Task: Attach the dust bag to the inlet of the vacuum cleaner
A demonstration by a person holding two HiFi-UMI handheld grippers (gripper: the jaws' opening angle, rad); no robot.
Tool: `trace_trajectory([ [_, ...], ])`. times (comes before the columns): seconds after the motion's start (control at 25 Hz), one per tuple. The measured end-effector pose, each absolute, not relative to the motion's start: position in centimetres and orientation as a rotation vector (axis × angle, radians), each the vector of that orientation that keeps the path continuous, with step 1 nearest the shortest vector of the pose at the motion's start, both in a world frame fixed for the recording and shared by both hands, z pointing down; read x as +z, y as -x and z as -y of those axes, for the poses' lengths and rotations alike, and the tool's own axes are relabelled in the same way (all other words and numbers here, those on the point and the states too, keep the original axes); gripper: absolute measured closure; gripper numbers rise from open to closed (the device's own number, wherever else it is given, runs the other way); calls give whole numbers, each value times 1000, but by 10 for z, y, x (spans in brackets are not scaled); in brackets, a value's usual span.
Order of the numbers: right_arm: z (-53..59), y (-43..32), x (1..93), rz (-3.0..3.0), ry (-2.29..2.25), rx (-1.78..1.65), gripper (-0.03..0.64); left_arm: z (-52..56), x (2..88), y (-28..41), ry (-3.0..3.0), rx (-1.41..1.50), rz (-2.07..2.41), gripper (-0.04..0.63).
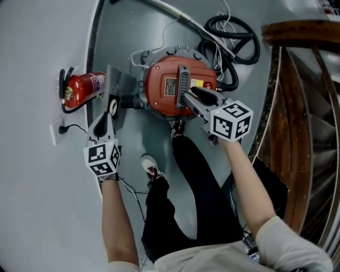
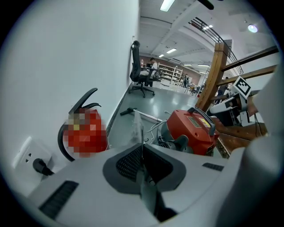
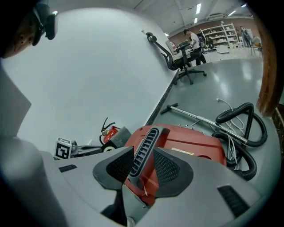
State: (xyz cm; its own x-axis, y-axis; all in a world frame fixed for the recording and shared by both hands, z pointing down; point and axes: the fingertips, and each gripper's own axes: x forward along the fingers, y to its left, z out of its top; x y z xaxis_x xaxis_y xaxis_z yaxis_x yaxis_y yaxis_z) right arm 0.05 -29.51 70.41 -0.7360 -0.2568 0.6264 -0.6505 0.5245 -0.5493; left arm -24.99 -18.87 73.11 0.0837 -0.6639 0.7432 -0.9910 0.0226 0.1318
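Note:
The red vacuum cleaner (image 1: 166, 102) stands on the grey floor, with its black inlet port (image 1: 130, 101) facing left. My left gripper (image 1: 109, 114) is shut on the grey dust bag (image 1: 121, 85), which hangs just left of the inlet with its round collar (image 1: 113, 105) near the port. In the left gripper view the bag's thin edge (image 2: 136, 126) is pinched between the pads (image 2: 128, 162), and the vacuum (image 2: 195, 128) lies beyond it. My right gripper (image 1: 194, 95) is over the vacuum's top, open. The ribbed black handle (image 3: 144, 153) runs between its two pads (image 3: 171, 170).
A red fire extinguisher (image 1: 82, 87) stands against the white wall, beside a wall socket with a plug (image 1: 57, 130). A coiled black hose (image 1: 234, 37) and a metal wand (image 1: 175, 13) lie behind the vacuum. A wooden stair rail (image 1: 297, 79) is on the right. The person's shoe (image 1: 151, 167) is below the vacuum.

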Motion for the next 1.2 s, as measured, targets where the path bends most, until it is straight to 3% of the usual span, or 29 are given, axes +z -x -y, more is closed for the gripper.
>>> trace_trajectory([
  [0.68, 294, 6, 712, 2349, -759, 1203, 482, 183, 769, 237, -1739, 636, 1589, 578],
  [1.2, 293, 7, 714, 2346, -727, 1112, 482, 199, 769, 232, -1691, 384, 1612, 580],
])
